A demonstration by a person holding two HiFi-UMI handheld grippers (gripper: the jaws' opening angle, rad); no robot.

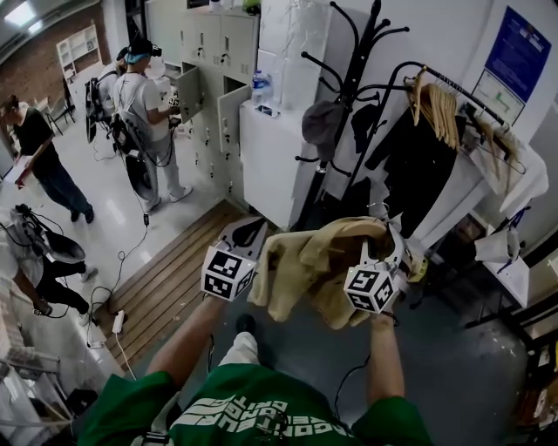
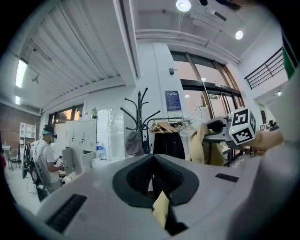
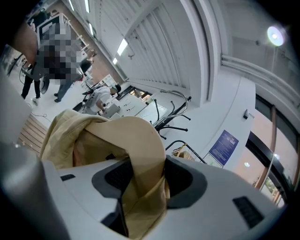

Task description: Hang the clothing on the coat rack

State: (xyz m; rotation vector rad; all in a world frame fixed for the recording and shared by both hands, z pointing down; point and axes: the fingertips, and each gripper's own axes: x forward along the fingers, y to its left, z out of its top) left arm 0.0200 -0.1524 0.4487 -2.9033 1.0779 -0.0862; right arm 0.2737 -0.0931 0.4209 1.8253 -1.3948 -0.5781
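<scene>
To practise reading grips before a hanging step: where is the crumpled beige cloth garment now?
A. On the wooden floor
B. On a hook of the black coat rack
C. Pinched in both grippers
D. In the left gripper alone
C: the crumpled beige cloth garment sits between the shut jaws of the left gripper and of the right gripper, each in its own view.

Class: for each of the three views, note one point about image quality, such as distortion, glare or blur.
Head view: the wide-angle lens leans the coat rack and lockers; light is even. Left gripper view: fisheye, dark corners, ceiling lamp blown out. Right gripper view: fisheye, a mosaic patch at upper left, the tan garment close and slightly soft.
</scene>
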